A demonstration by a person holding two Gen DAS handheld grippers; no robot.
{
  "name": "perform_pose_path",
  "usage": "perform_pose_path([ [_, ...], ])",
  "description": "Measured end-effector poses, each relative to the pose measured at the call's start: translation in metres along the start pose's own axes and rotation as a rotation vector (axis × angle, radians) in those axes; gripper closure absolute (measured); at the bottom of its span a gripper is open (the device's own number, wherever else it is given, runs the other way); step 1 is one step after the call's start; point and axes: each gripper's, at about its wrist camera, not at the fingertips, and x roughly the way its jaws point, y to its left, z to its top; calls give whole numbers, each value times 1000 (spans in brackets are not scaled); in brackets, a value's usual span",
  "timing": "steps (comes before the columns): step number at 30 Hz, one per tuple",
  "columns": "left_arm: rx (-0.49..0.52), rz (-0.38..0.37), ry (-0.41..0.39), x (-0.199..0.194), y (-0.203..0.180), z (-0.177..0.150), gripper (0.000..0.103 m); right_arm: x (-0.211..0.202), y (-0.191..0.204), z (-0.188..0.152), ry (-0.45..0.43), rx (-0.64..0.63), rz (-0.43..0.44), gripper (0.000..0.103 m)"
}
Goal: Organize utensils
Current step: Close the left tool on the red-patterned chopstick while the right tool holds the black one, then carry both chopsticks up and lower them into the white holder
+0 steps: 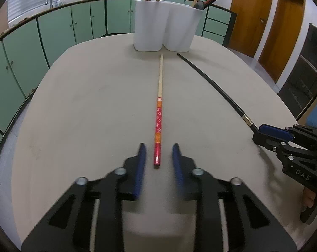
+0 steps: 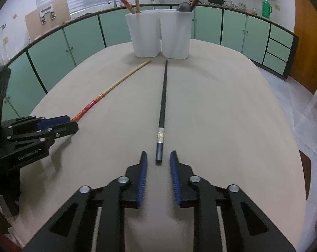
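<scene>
On the beige oval table (image 1: pixel 85 105) two long chopsticks lie apart, both pointing toward a white two-compartment plastic utensil holder (image 1: pixel 164 25) at the far edge. That holder already has red-patterned chopsticks, a pale wooden handle and a dark ladle standing in it. Nearest me, the left gripper (image 1: pixel 158 153) has its blue-padded fingers spread on either side of the red-and-orange wooden chopstick (image 1: pixel 159 105), not touching it. Beside it, the right gripper (image 2: pixel 158 159) is likewise spread around the butt end of the slim black chopstick with a silver band (image 2: pixel 163 105).
</scene>
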Motion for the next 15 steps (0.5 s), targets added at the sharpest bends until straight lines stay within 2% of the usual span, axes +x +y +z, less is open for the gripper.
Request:
perform_pose_path([
  [1,1,-1,0,0,0,0,93,1,1,1,2,-6,5,95],
  [2,4,-5,2,1,-2,1,98,2,2,1,3,-9,4,96],
  [9,17,-4,-5,-5,-11,3,98,-4,0,4,-5,2,-3,96],
  [15,57,9,-87,-49,-11,18,98,-42,-5,23,-67,-22,-6,96],
])
